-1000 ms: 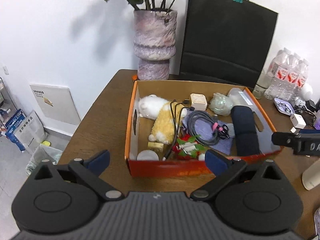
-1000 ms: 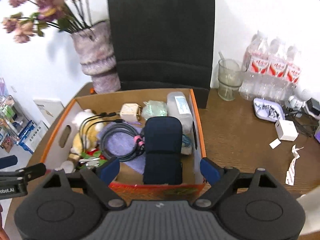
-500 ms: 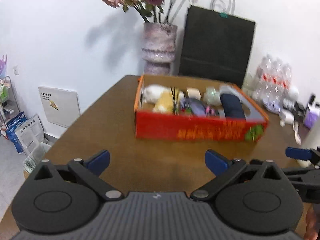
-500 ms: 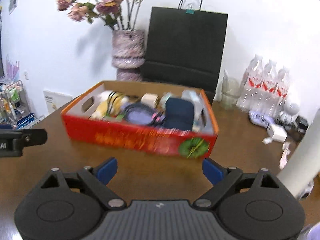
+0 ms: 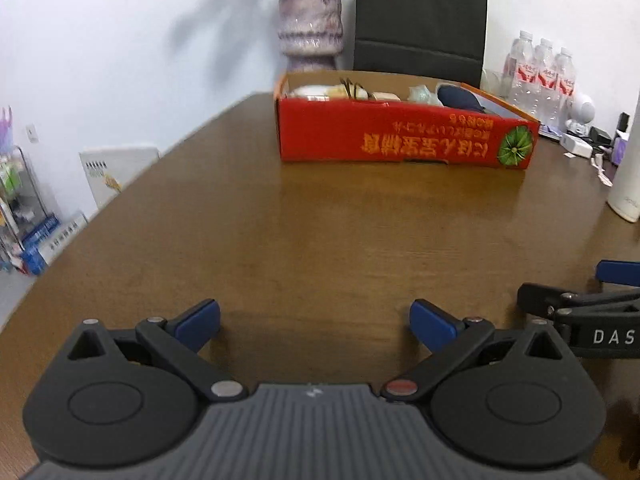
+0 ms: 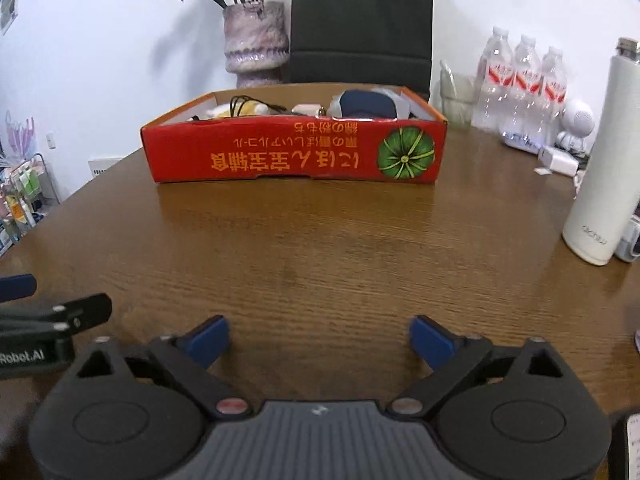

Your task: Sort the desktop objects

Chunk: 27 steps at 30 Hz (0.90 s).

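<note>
The right gripper point(image 6: 318, 338), black with blue pads, hangs low over the near edge of the brown wooden desk point(image 6: 320, 240), its jaws opening wide with nothing between them but bare wood. The left gripper point(image 5: 314, 320), of the same make, sits just beside it at the same near edge, jaws also spread wide and empty.

The red cardboard box with orange lettering and a green pumpkin picture point(image 6: 296, 152) stands well apart from both, straight ahead toward the far edge of the desk, in front of the mottled purple ceramic vase point(image 6: 256, 44) and black paper bag point(image 6: 362, 20). Its long side runs across the view, parallel to the near edge. A dark blue pouch point(image 6: 366, 106), cables and other small things show over its rim.

Neither hand looks clearly nearer; the dark blue pouch sits toward the box's right end, so the right hand is probably better placed for it.
</note>
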Each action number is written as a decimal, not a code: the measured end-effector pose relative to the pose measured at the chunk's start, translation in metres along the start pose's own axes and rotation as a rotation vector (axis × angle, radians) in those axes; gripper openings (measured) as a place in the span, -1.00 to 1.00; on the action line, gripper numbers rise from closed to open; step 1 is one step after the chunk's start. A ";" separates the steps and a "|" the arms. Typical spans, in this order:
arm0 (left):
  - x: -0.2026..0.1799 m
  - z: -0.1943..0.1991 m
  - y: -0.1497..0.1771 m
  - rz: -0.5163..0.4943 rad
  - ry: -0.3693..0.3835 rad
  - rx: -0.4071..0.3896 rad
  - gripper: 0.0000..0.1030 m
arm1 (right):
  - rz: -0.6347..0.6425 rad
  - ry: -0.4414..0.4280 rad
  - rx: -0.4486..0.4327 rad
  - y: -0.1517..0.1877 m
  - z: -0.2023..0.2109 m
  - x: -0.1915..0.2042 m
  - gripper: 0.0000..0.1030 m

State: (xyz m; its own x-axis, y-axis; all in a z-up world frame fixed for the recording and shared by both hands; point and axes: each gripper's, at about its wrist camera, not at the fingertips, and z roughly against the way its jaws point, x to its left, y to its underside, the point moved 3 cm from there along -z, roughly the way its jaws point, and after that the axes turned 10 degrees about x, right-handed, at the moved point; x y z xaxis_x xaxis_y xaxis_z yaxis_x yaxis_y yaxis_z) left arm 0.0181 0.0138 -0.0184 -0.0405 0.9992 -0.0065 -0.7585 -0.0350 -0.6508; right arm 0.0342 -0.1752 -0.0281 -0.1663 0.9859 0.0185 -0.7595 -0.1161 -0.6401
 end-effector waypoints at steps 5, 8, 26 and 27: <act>0.000 0.002 0.005 0.008 -0.028 0.013 1.00 | -0.004 0.004 -0.003 0.009 0.007 0.002 1.00; 0.000 0.004 0.007 0.011 -0.032 0.013 1.00 | -0.008 0.008 -0.002 0.012 0.009 0.003 1.00; -0.008 0.006 0.011 0.016 -0.033 0.014 1.00 | -0.013 0.016 -0.001 0.013 0.009 0.006 1.00; -0.008 0.006 0.011 0.016 -0.031 0.013 1.00 | -0.013 0.016 -0.001 0.013 0.009 0.006 1.00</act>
State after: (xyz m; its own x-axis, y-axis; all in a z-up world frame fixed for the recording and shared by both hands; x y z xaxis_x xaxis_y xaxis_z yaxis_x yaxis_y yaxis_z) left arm 0.0065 0.0051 -0.0208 -0.0727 0.9973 0.0073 -0.7661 -0.0511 -0.6407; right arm 0.0177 -0.1718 -0.0292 -0.1464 0.9891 0.0151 -0.7607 -0.1028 -0.6409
